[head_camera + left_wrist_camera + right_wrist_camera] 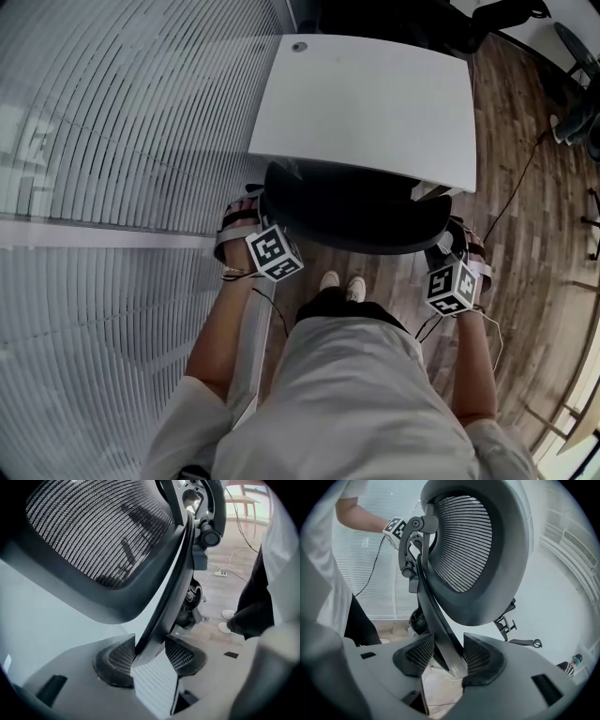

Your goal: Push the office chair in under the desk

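Evidently the office chair (347,211) is heavy but should roll; left gripper (150,656) and right gripper (449,660) each clamp its stiff backrest rim (165,613).

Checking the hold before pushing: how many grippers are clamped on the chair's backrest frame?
2. The left gripper clamps the backrest frame at its left side; the right gripper, at its right.

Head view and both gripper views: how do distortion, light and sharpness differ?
Head view: fisheye bends the slatted wall into arcs, and the office chair is almost featureless black. Left gripper view: its mesh sharp, near foreground blurred. Right gripper view: bright washed-out background, dark corners.
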A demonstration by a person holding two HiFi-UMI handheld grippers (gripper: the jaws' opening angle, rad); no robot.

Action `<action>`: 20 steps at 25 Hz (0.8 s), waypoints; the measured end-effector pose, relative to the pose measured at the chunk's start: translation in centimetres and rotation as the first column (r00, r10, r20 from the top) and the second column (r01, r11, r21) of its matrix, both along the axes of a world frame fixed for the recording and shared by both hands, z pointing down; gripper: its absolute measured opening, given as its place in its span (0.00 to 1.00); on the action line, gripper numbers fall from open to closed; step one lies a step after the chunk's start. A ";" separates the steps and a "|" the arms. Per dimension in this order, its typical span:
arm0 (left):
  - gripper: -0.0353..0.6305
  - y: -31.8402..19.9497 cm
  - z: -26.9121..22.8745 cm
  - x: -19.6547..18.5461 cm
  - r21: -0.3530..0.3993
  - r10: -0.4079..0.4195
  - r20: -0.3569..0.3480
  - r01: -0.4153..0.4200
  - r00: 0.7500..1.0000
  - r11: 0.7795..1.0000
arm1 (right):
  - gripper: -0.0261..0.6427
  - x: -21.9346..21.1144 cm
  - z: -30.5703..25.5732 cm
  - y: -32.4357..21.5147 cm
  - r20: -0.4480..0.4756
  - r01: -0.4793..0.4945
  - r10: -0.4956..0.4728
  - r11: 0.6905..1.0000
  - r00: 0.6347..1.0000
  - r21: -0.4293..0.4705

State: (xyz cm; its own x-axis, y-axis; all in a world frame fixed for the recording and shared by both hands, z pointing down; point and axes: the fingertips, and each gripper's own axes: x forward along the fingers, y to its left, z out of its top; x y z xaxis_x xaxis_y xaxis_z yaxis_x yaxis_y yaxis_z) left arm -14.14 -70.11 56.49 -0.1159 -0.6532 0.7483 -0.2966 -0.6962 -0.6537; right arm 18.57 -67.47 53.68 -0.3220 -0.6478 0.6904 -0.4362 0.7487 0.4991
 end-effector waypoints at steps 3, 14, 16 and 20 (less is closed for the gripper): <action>0.36 -1.0 0.0 0.3 0.003 0.007 -0.005 -0.007 1.000 1.000 | 0.35 0.2 0.0 -1.1 0.010 -0.007 0.007 1.000 1.000 0.001; 0.36 -2.6 1.6 0.1 0.004 0.037 -0.030 -0.037 0.999 0.999 | 0.36 -0.2 1.2 -3.2 -0.013 -0.030 0.029 0.999 0.999 -0.023; 0.36 -2.7 1.6 0.2 0.006 0.038 -0.033 -0.037 0.999 0.999 | 0.36 -0.1 1.2 -3.3 -0.017 -0.031 0.031 0.999 0.999 -0.021; 0.36 -2.6 1.4 0.4 0.008 0.039 -0.032 -0.039 0.999 0.999 | 0.36 0.1 1.2 -3.2 -0.015 -0.029 0.029 0.999 0.999 -0.022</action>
